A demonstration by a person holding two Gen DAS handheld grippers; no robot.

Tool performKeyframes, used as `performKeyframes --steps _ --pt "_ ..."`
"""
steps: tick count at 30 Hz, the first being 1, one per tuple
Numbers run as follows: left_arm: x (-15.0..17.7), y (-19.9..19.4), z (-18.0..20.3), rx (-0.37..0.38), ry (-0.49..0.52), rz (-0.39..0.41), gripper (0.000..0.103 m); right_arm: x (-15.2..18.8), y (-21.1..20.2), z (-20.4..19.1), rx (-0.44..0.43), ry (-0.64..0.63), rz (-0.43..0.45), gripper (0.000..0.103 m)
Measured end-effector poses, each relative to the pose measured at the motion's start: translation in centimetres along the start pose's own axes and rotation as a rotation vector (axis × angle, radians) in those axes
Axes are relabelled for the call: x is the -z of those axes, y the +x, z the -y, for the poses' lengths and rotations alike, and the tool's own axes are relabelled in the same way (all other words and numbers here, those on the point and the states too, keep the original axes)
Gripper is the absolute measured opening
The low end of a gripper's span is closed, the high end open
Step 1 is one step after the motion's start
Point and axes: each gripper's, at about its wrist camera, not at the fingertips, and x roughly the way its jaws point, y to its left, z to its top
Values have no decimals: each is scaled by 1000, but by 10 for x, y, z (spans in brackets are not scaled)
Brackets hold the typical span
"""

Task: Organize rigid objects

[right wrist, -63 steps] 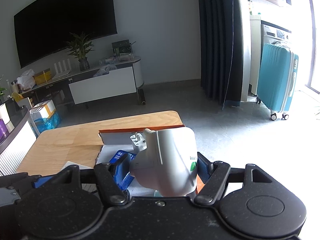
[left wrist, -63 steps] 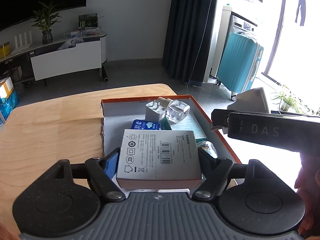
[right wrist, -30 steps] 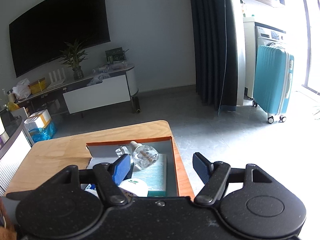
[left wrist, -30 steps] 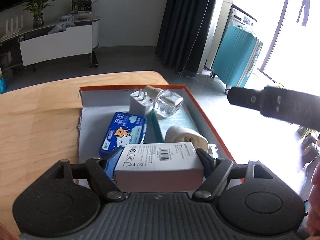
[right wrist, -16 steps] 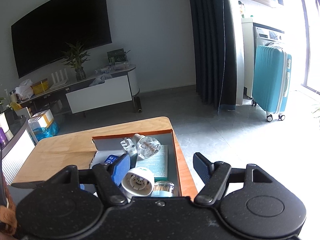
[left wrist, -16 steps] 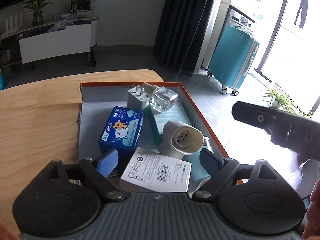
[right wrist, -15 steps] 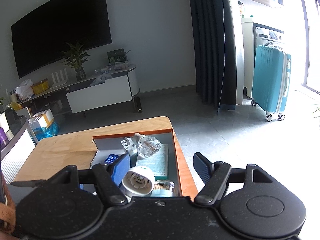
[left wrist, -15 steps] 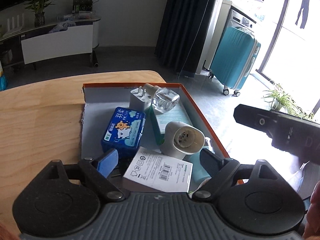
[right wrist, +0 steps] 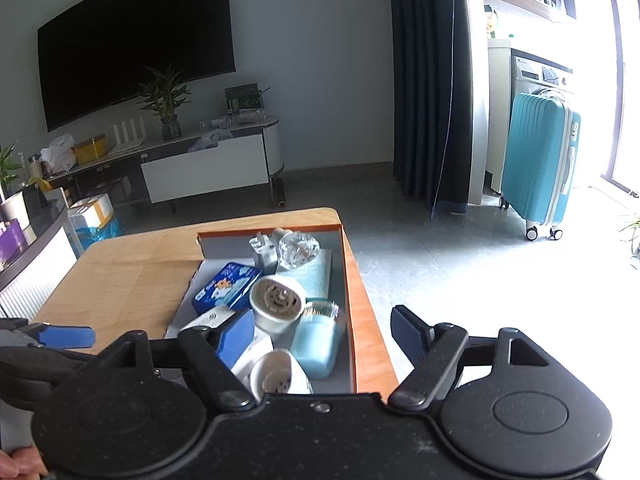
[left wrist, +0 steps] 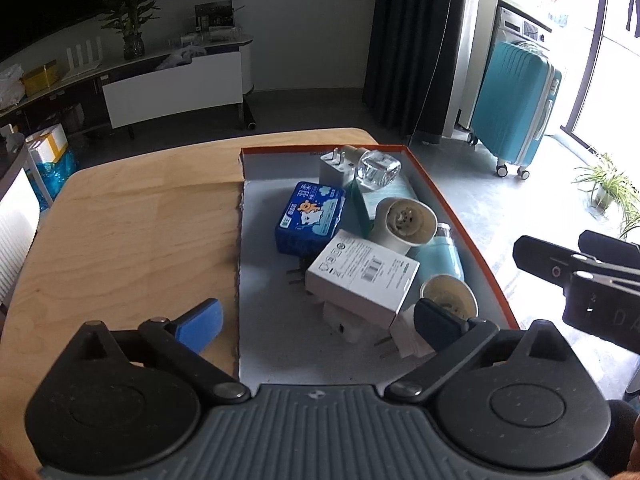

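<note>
An orange-rimmed cardboard box sits on the wooden table and holds several rigid items: a white carton, a blue tin, a white socket piece, a second white cup-shaped piece, a white plug adapter, a clear bottle and a light blue bottle. My left gripper is open and empty above the box's near end. My right gripper is open and empty, above the box at its right side.
A teal suitcase stands on the floor to the right of the table. A low white TV cabinet with a plant is at the far wall. The table's right edge runs just beside the box.
My right gripper let go of the white socket piece into the box and opened. My left gripper let go of the white carton into the box, opened, and pulled back and up.
</note>
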Motion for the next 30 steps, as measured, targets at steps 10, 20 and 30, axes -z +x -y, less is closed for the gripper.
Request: performKeyframes --steps 10,20,30 --pt "18 -5 6 -46 -11 -15 103 26 -10 1 10 -9 -68 91" --pt "25 -3 7 -55 -8 -40 103 35 -8 -1 17 -16 -92 91" --pt "27 0 2 -48 -31 -55 103 34 -5 -3 15 -25 -100 91"
